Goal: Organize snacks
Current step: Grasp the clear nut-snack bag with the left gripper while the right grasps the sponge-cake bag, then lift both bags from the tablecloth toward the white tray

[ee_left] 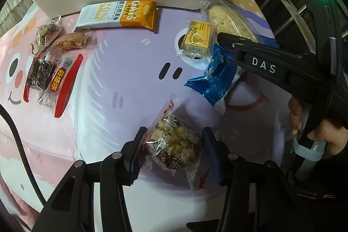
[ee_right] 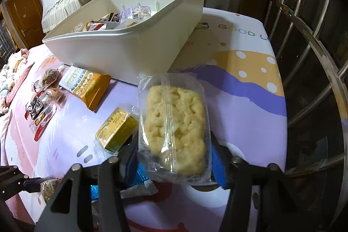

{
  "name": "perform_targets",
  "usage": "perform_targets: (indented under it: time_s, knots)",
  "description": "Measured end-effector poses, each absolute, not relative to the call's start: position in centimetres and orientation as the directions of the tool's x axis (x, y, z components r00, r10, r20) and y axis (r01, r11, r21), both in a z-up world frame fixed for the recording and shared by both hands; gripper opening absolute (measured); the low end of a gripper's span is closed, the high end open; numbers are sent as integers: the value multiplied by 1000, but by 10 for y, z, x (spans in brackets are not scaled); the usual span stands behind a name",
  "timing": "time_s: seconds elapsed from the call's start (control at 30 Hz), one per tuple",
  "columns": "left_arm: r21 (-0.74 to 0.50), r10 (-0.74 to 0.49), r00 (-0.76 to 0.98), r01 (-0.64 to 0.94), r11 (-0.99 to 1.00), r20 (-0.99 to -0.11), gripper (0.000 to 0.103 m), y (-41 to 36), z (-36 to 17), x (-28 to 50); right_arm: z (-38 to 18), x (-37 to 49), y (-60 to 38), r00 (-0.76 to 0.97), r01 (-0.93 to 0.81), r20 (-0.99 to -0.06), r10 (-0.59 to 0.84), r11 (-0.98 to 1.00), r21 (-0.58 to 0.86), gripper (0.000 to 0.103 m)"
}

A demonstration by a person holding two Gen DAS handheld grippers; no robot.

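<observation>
My left gripper (ee_left: 173, 145) has its jaws closed on a clear-wrapped crumbly brown cake (ee_left: 173, 145), low over the cloth. My right gripper (ee_right: 174, 151) grips a clear pack with a pale yellow pastry (ee_right: 175, 123); it also shows in the left wrist view (ee_left: 230, 21), with the right gripper's black finger (ee_left: 239, 45) across it. A white bin (ee_right: 121, 51) stands behind, holding several snacks. Loose on the cloth: an orange oat bar pack (ee_left: 121, 14), a yellow boxed snack (ee_left: 196, 39), a blue wrapper (ee_left: 217, 77).
At the left lie a red-edged pack (ee_left: 63, 84), a dark square snack (ee_left: 39, 73) and two small clear-wrapped snacks (ee_left: 69, 40). A metal railing (ee_right: 304, 58) runs along the right. The cartoon-print cloth (ee_left: 121, 71) covers the surface.
</observation>
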State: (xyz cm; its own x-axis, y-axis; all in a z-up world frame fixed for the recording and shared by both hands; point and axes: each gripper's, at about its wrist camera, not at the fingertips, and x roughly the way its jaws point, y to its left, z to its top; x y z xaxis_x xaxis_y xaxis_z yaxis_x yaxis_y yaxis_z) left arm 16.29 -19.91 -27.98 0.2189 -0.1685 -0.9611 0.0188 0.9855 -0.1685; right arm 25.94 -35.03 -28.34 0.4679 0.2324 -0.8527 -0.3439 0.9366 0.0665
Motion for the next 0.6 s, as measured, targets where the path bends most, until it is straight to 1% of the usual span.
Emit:
perform_targets:
  time_s: [0.07, 0.23, 0.3, 0.6]
  knots:
    - [-179, -177, 220, 11, 984, -959, 47, -197, -277, 162, -282, 259, -350, 461, -339, -857, 228, 939, 68, 54]
    - [-225, -215, 241, -16, 974, -947, 37, -189, -264, 155, -275, 256, -355, 455, -317, -860, 231, 944, 87, 54]
    - [-235, -221, 256, -25, 972, -941, 35, -186, -257, 154, -271, 253, -357, 456, -314, -859, 233, 945, 90, 54]
    - [-227, -200, 307, -53, 972, -930, 35, -165, -227, 137, -245, 240, -366, 484, -308, -843, 235, 947, 87, 54]
